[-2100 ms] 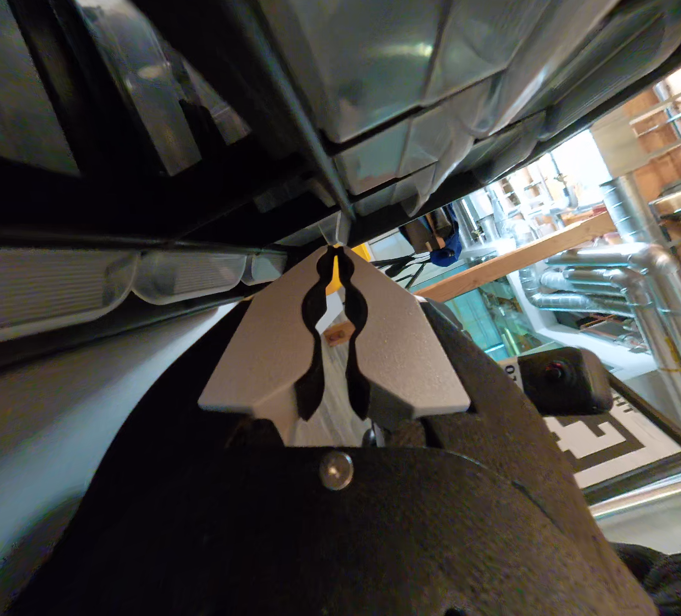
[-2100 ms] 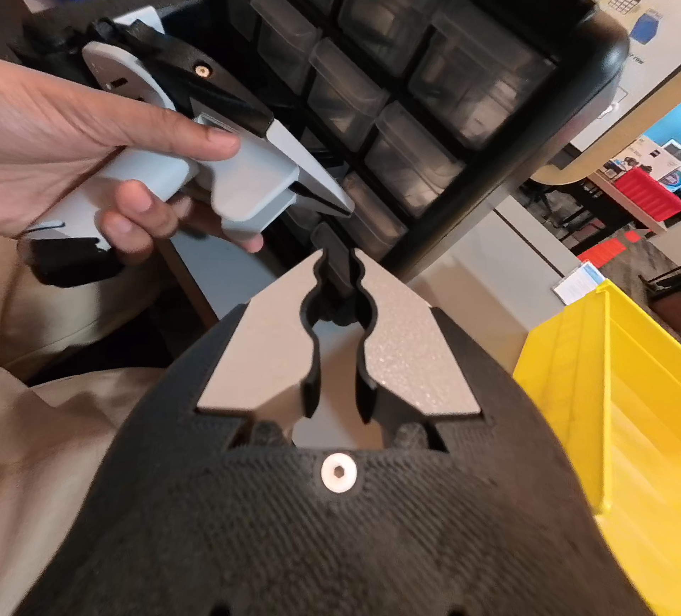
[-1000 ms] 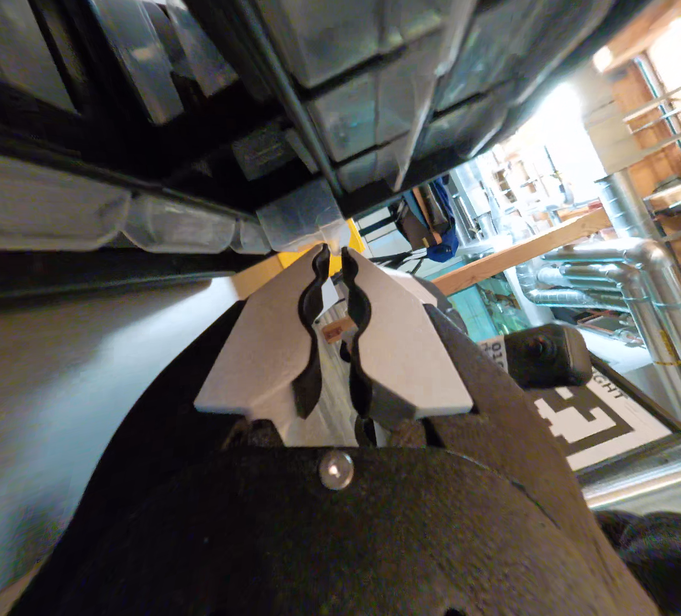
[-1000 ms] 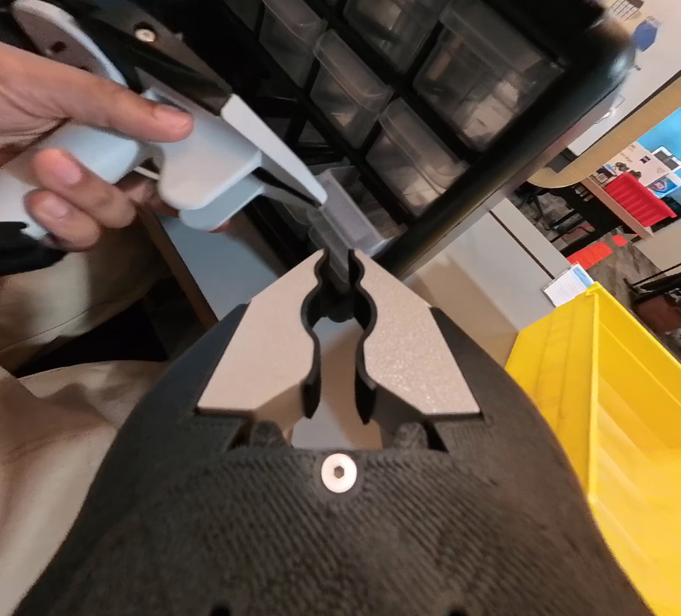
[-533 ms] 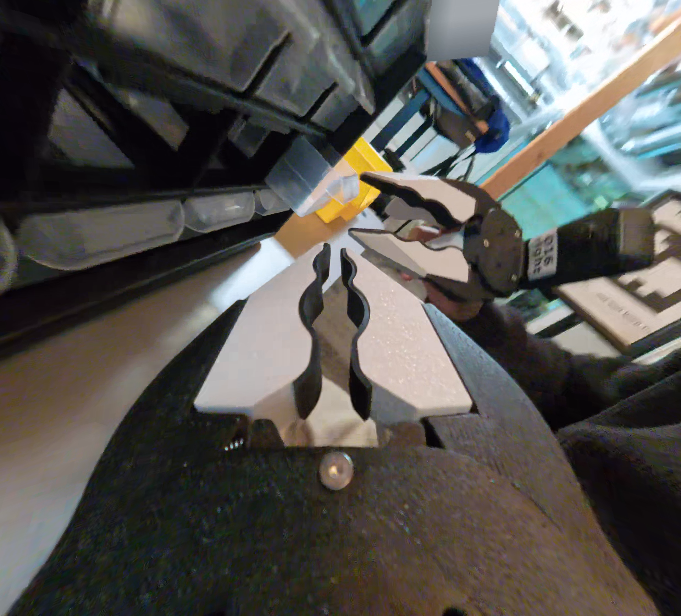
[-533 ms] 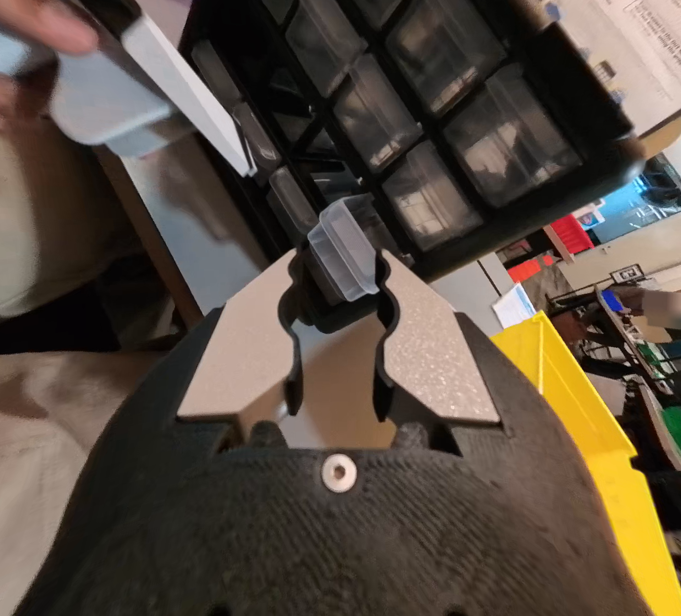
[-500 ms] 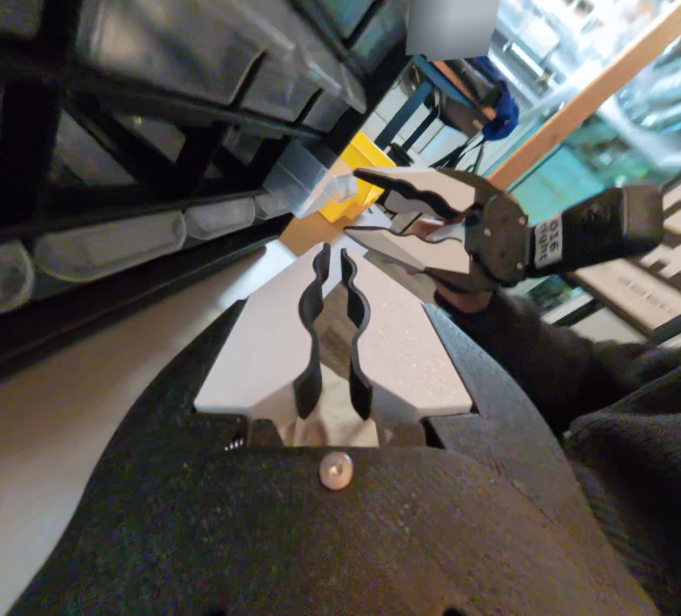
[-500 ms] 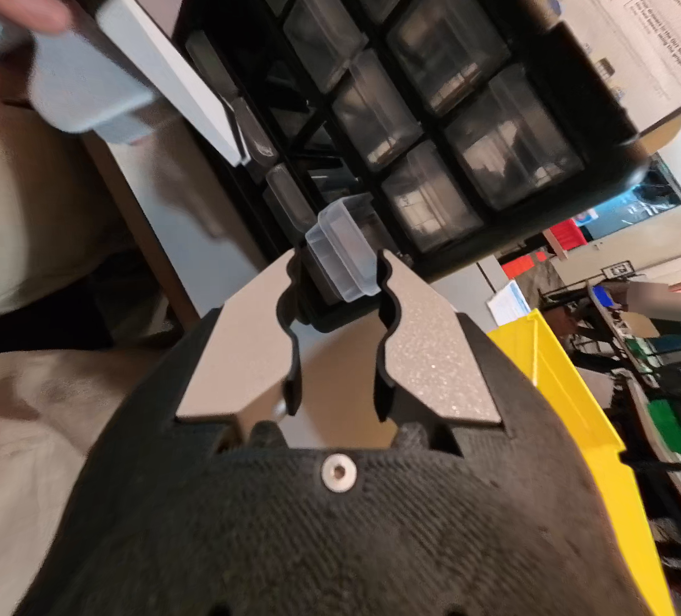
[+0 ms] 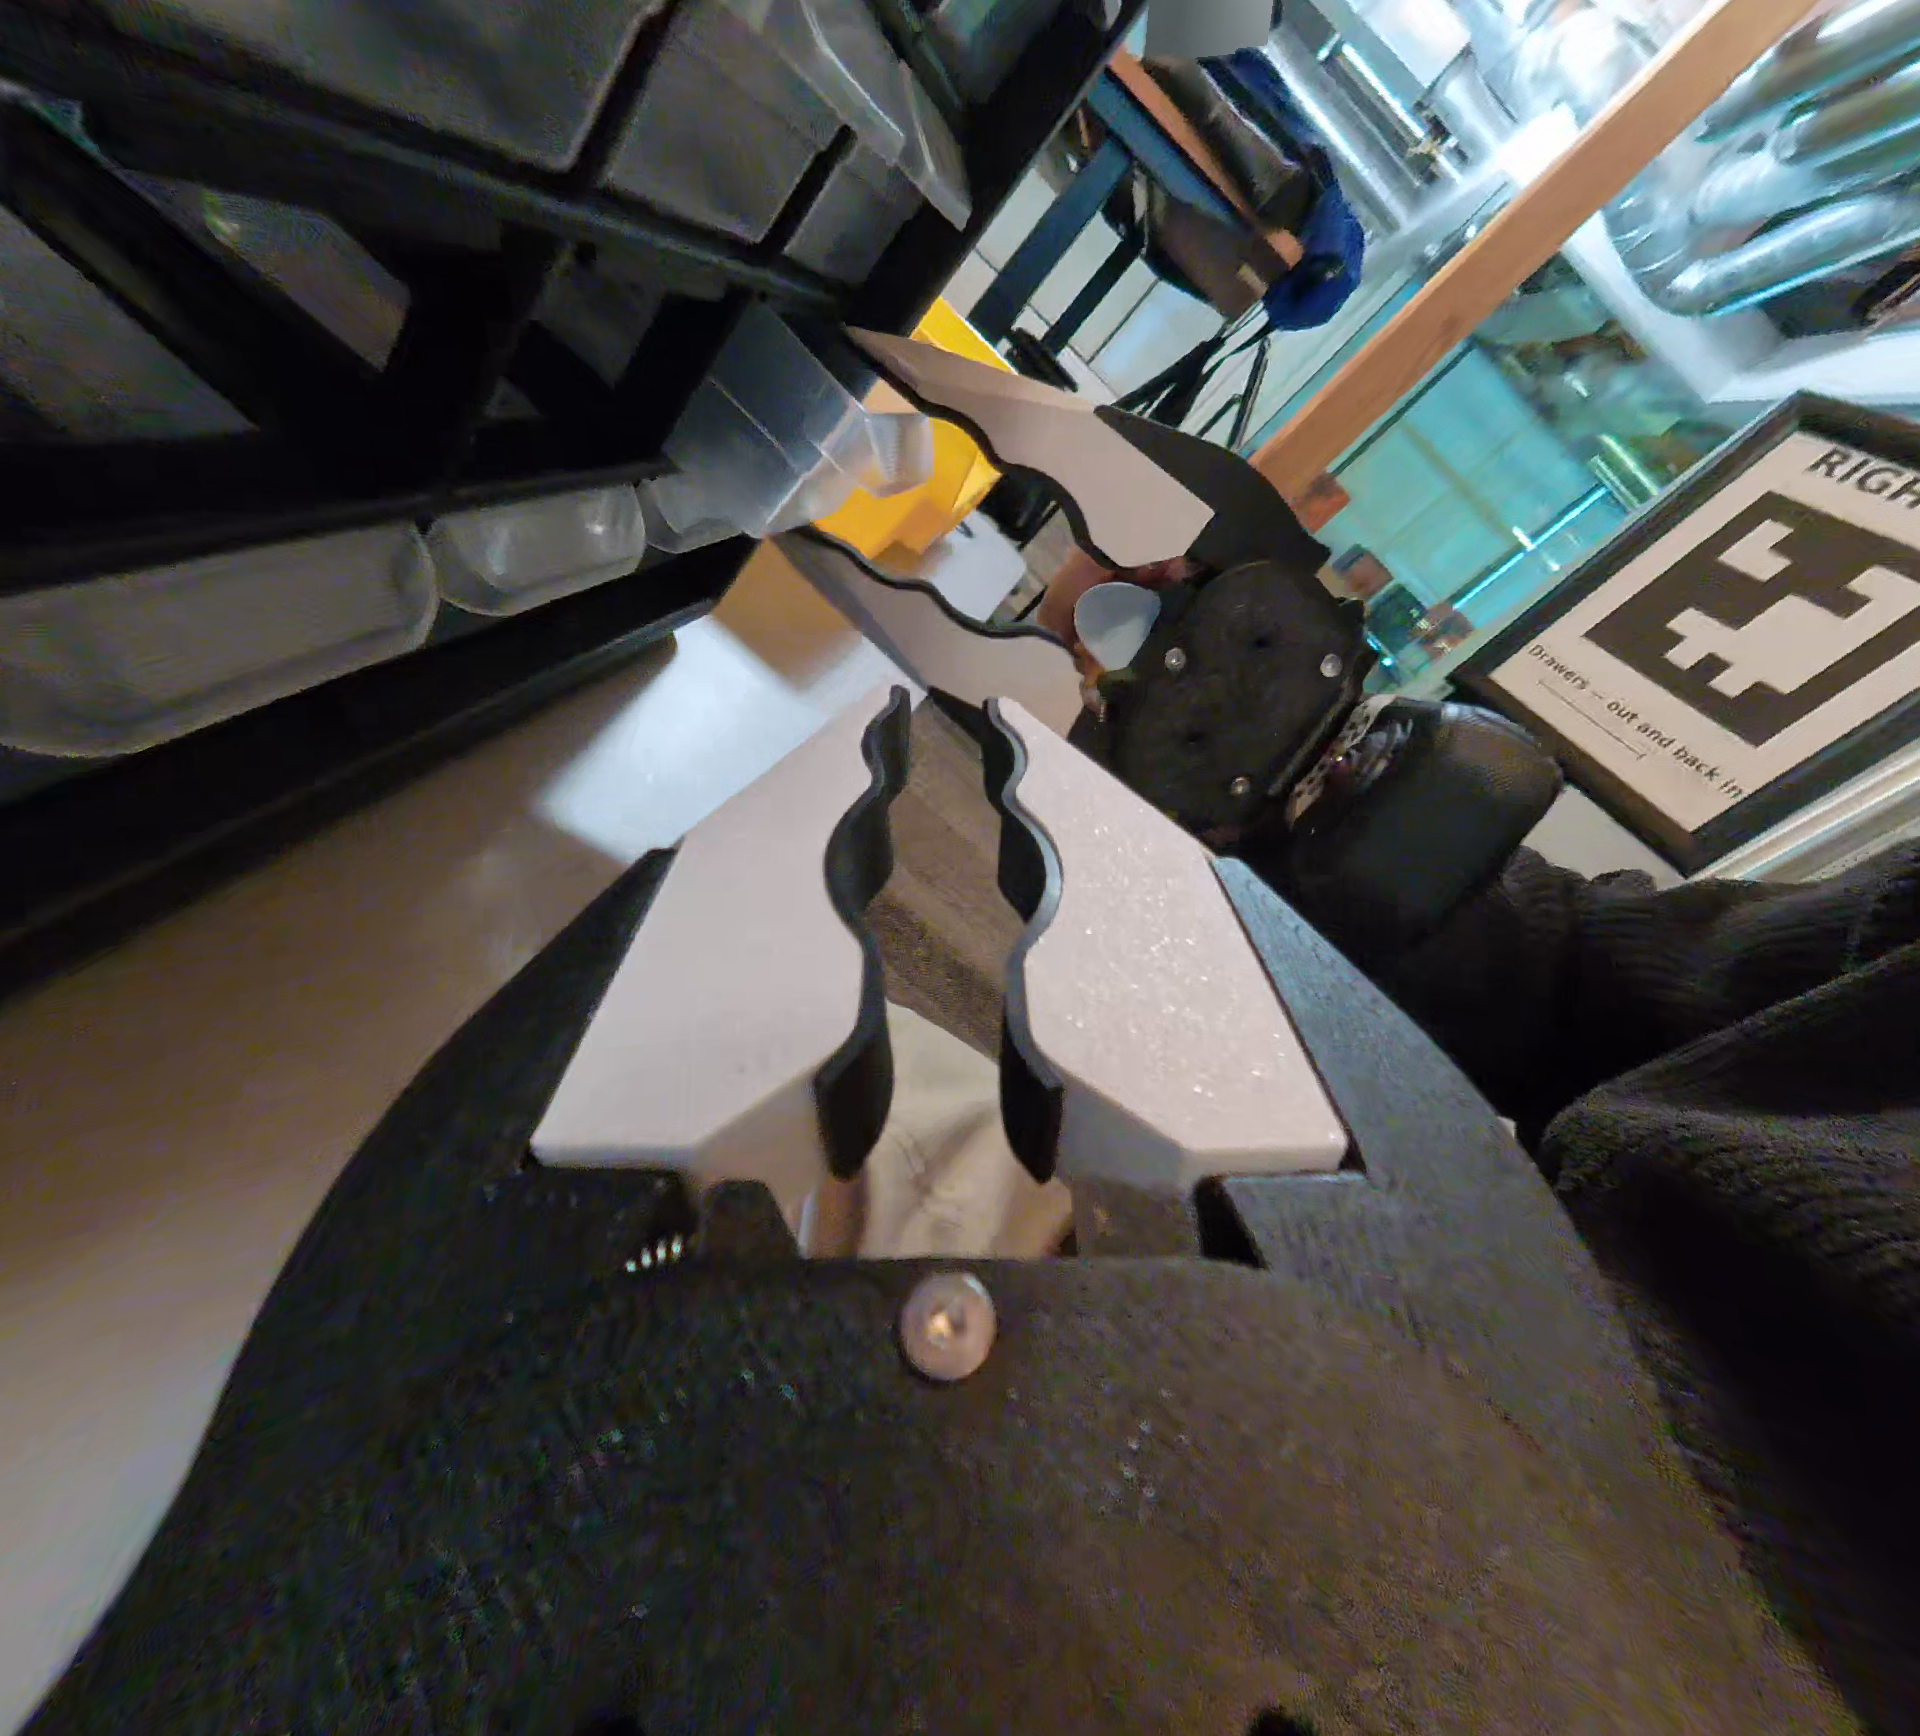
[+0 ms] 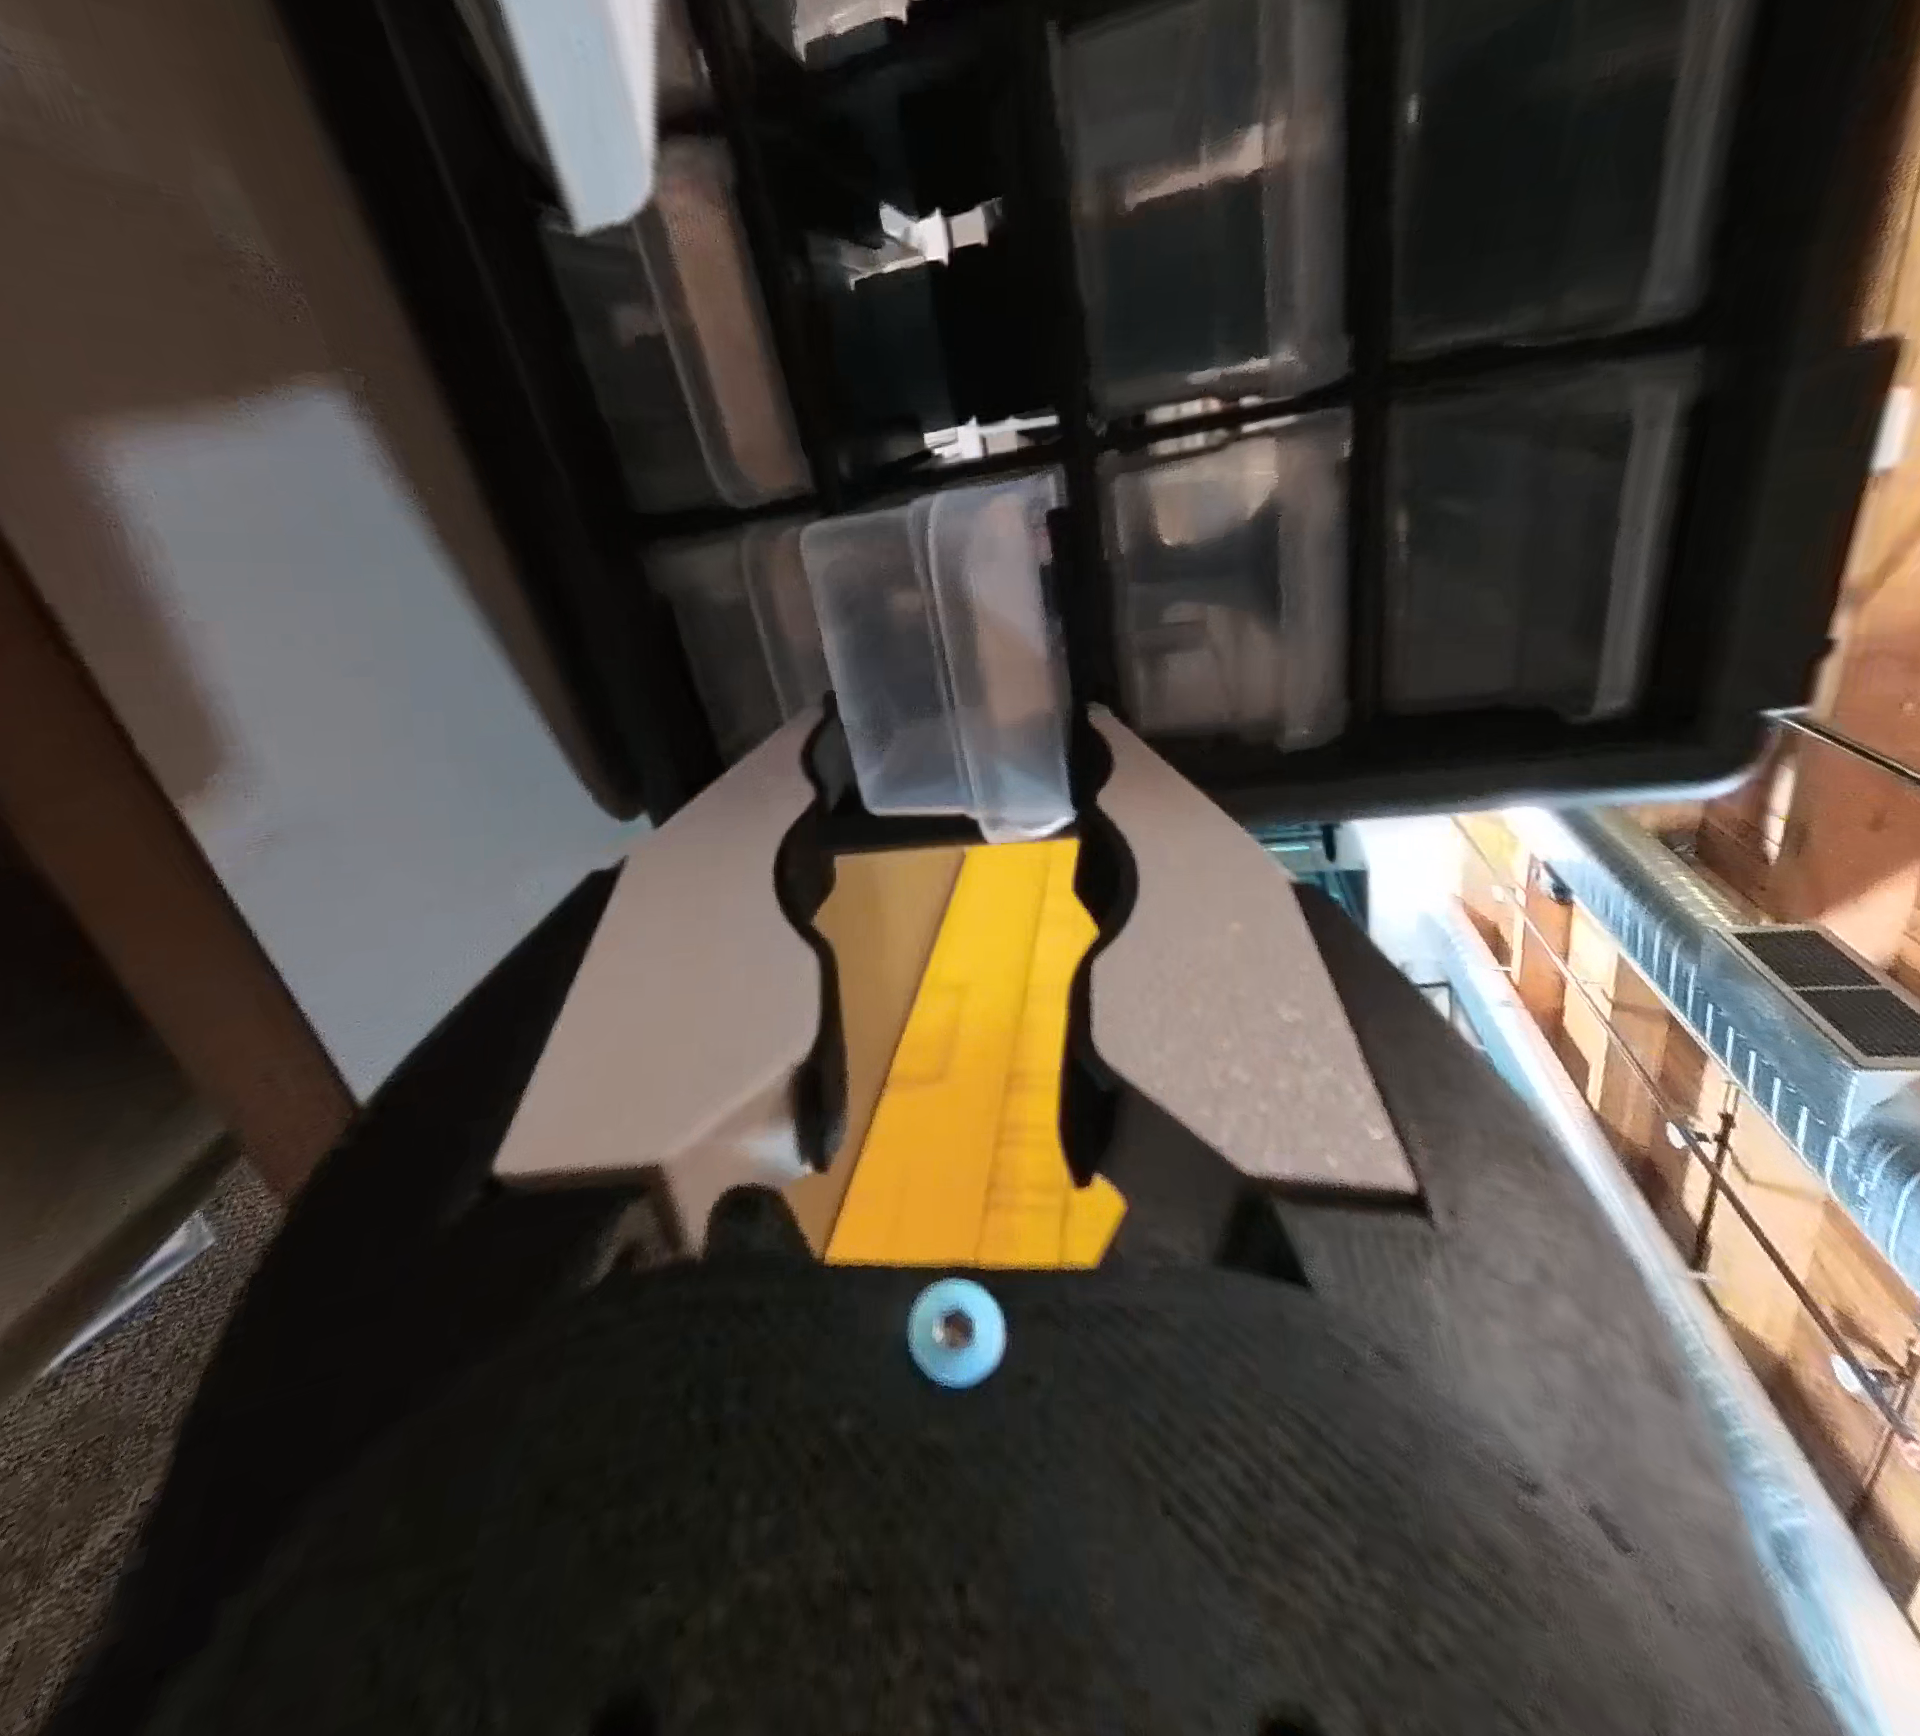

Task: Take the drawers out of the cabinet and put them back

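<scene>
left wrist view: left tool narrow, nothing between its fingers, held back from the cabinet over the tabletop.
drawer: one clear drawer sticks partly out of the bottom row, near the cabinet's right end; the rest sit flush.
right tool here: right tool spread wide, one finger above and one below the drawer's front end, not clamped.
room here: yellow bin, wooden beam, framed marker sign, dark sleeve at right.
right wrist view: right tool wide, the drawer between its tips; contact is not clear through the blur.
step advice: i judge the pull-out is under way; close squarely on the drawer's sides, then draw straight along the slot, level, so it does not jam.
surface: grey tabletop under the black cabinet.
room: yellow bin beyond the edge, carpet lower left, ducts and wood at right.
</scene>
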Tool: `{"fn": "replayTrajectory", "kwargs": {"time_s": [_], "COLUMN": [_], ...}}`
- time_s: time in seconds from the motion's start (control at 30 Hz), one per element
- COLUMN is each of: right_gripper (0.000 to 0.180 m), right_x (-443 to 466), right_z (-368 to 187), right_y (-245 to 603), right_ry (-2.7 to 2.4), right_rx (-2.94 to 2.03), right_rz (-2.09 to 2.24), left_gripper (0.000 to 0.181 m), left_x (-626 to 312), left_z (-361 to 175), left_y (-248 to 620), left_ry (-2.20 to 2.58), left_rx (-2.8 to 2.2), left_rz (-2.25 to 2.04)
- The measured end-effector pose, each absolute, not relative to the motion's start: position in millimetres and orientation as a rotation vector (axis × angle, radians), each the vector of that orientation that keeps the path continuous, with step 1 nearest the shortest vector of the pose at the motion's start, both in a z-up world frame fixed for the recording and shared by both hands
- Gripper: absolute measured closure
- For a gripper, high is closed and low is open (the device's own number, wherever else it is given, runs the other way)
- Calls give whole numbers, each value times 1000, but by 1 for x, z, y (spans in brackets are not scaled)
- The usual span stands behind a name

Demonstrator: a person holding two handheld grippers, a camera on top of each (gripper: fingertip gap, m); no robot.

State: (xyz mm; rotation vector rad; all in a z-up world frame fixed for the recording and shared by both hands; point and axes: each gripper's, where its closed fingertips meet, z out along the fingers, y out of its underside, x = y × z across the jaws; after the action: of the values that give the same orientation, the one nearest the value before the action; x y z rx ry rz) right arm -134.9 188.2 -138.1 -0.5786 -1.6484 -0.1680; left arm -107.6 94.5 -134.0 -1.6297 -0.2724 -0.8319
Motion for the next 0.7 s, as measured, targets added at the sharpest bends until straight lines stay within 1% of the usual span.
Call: {"fn": "replayTrajectory", "kwargs": {"time_s": [0.53,0.63,0.7], "right_gripper": [142,140,134], "right_x": [-85,-85,-85], "right_z": [-143,-143,-142], "right_y": [154,152,150], "right_ry": [-1791,-1772,-1759], "right_rx": [-440,-415,-379], "right_rz": [-80,-111,-143], "left_gripper": [171,172,171], "left_x": [-101,-99,-97], "left_z": [-133,-133,-133], "left_y": [93,93,93], "left_ry": [-254,-245,-241], "left_rx": [-1631,-1633,-1634], "left_rz": [-780,-781,-788]}}
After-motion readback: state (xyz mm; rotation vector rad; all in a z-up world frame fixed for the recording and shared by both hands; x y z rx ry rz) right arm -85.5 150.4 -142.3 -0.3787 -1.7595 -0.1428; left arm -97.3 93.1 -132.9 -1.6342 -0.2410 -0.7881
